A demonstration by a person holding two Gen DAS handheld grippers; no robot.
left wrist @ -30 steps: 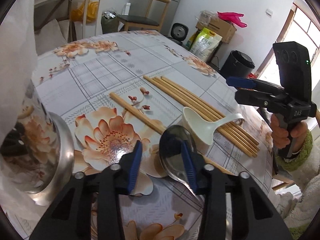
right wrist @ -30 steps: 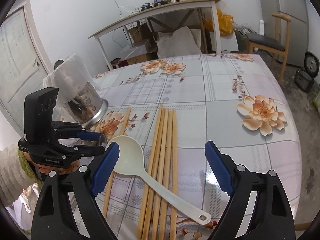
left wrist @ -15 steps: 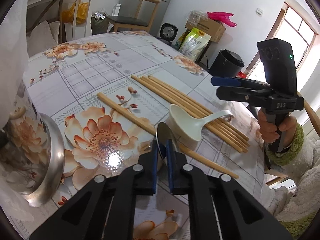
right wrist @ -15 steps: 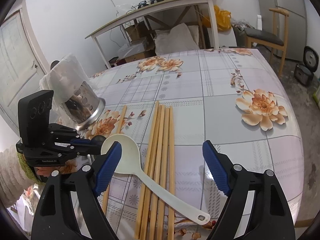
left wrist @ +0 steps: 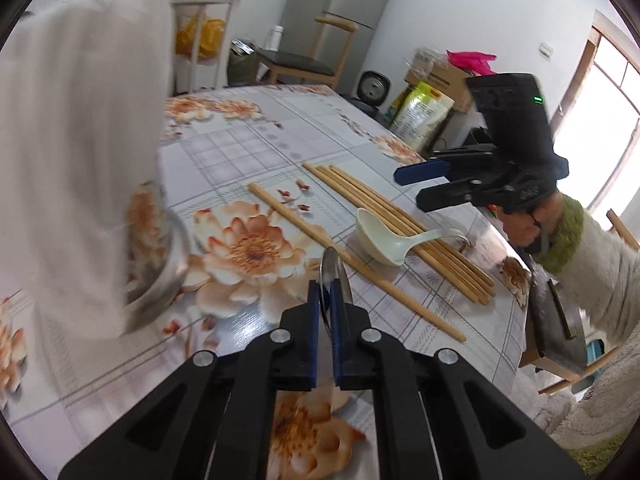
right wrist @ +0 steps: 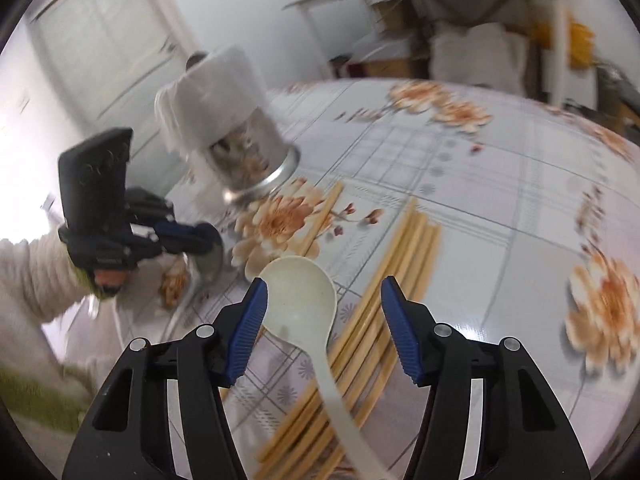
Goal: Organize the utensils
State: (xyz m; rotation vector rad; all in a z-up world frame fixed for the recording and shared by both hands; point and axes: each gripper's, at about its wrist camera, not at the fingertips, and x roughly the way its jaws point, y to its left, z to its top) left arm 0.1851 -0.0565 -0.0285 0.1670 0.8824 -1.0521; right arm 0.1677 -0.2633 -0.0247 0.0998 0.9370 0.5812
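Left wrist view showed the left gripper [left wrist: 326, 300] clamping a metal spoon [left wrist: 331, 268], while the right gripper [right wrist: 322, 312], just narrowing yet apart, straddled the white spoon [right wrist: 300, 304]; chopsticks [left wrist: 396, 216] lay unsorted.

I can make out no lettering for certain. The right gripper [left wrist: 416, 186] carries a small pale mark on its black body, too blurred to read. The yellow-green bag [left wrist: 420, 114] by the wall has print I cannot decipher.
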